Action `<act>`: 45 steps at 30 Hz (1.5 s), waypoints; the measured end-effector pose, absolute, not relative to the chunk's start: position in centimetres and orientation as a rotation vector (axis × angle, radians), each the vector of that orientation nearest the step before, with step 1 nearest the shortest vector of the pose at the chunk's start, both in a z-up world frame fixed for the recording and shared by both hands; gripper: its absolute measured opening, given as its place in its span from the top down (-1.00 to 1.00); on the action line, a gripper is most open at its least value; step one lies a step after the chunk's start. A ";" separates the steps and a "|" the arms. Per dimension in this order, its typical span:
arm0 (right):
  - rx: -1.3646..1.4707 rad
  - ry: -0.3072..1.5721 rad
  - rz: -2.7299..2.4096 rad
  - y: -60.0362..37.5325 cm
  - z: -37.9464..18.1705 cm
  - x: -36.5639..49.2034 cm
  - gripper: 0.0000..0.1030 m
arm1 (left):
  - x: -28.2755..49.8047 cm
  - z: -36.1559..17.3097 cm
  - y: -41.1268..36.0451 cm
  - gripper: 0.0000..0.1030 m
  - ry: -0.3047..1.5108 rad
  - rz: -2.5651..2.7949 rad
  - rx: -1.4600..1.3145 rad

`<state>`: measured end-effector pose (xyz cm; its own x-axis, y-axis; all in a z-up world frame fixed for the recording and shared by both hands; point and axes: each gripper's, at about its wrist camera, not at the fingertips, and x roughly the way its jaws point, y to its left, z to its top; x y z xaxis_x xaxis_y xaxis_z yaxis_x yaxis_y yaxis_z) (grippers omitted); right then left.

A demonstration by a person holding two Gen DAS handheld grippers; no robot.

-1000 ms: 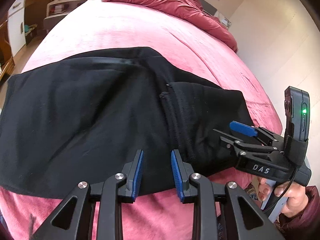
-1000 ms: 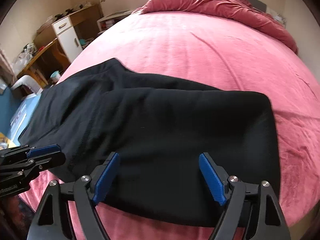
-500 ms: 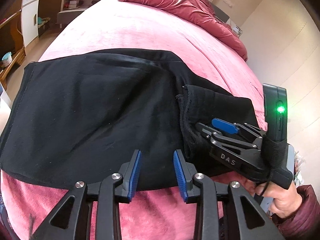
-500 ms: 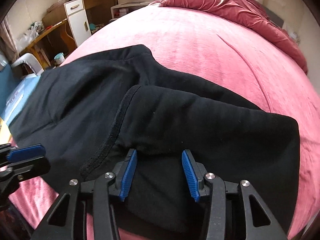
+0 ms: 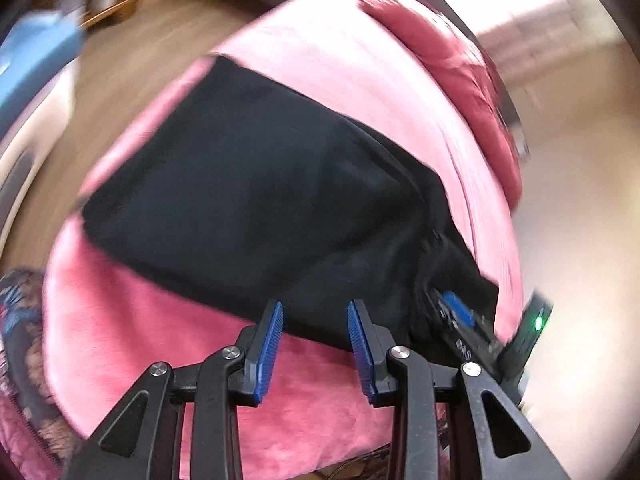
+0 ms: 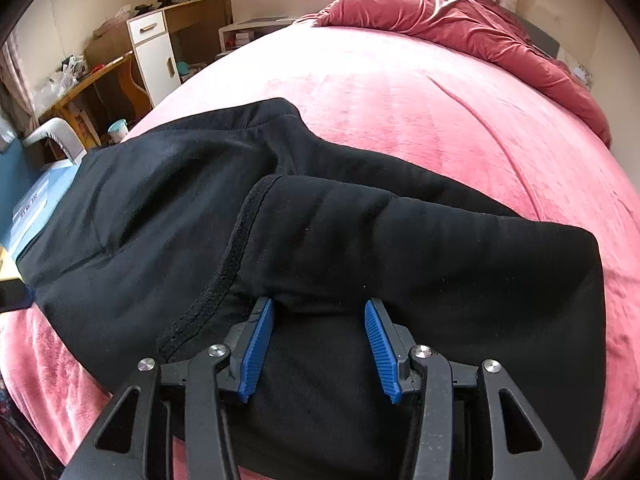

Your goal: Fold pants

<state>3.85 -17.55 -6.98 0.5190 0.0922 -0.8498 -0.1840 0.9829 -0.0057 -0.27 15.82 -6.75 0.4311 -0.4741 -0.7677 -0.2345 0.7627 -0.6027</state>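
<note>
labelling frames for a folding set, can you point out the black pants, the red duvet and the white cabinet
black pants (image 6: 140,216): right wrist view, on the flat lower layer.
red duvet (image 6: 460,20): right wrist view, on the bunched middle.
white cabinet (image 6: 154,60): right wrist view, on the door front.

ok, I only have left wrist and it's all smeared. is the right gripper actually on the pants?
Observer: Looks like it. In the right wrist view, the right gripper has black fabric of the pants bunched between its blue pads. Its jaws have just been closing.
Operator: which part has it got?
Observer: The near edge of the top folded layer. That's just right of the stitched hem, which runs diagonally over the flat layer beneath.
</note>
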 end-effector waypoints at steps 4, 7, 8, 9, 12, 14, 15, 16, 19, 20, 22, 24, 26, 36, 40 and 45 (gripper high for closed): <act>-0.084 1.001 0.173 -18.2 -6.9 3.6 0.05 | -1.5 -8.2 20.6 0.34 1.117 -0.031 -0.892; -0.076 0.997 0.177 -18.4 -7.0 3.5 0.05 | -2.5 -9.8 23.2 0.33 1.106 0.051 -1.028; -0.075 0.997 0.178 -18.4 -7.0 3.5 0.05 | -2.8 -10.1 23.7 0.33 1.099 0.072 -1.061; -0.074 0.996 0.180 -18.5 -7.0 3.5 0.05 | -2.9 -10.4 24.2 0.32 1.096 0.094 -1.082; -0.073 0.993 0.182 -18.5 -7.0 3.5 0.05 | -3.1 -11.2 25.1 0.24 1.084 0.136 -1.125; -0.072 0.993 0.182 -18.5 -7.0 3.5 0.05 | -2.6 -11.5 25.0 0.23 1.086 0.145 -1.136; -0.072 0.994 0.181 -18.4 -7.0 3.4 0.05 | -2.4 -11.8 24.9 0.23 1.085 0.146 -1.135; -0.074 0.994 0.181 -18.4 -7.0 3.4 0.05 | -2.1 -11.9 24.9 0.23 1.089 0.152 -1.125; -0.080 0.998 0.181 -18.2 -7.0 3.5 0.05 | -1.3 -12.8 25.2 0.24 1.096 0.149 -1.141; -0.080 0.999 0.180 -18.2 -7.0 3.6 0.05 | -0.9 -13.1 25.3 0.25 1.102 0.153 -1.138; -0.083 1.000 0.181 -18.0 -6.9 3.6 0.05 | -0.7 -13.3 25.3 0.28 1.097 0.144 -1.151; -0.086 1.000 0.180 -18.0 -6.9 3.6 0.05 | -0.4 -12.9 25.1 0.44 1.085 0.138 -1.118; -0.087 1.000 0.181 -18.0 -6.9 3.6 0.04 | 0.0 -12.4 24.7 0.61 1.073 0.122 -1.069; -0.062 1.030 0.207 -18.6 -6.4 4.1 0.03 | 2.0 -5.0 19.0 0.68 0.919 -0.082 -0.673; 0.011 1.014 0.216 -20.0 -4.5 4.2 -0.06 | 2.7 -2.3 14.6 0.68 0.855 -0.248 -0.521; 0.237 1.008 0.443 -20.5 -1.8 4.7 -0.34 | 2.9 -1.1 9.9 0.68 0.828 -0.410 -0.389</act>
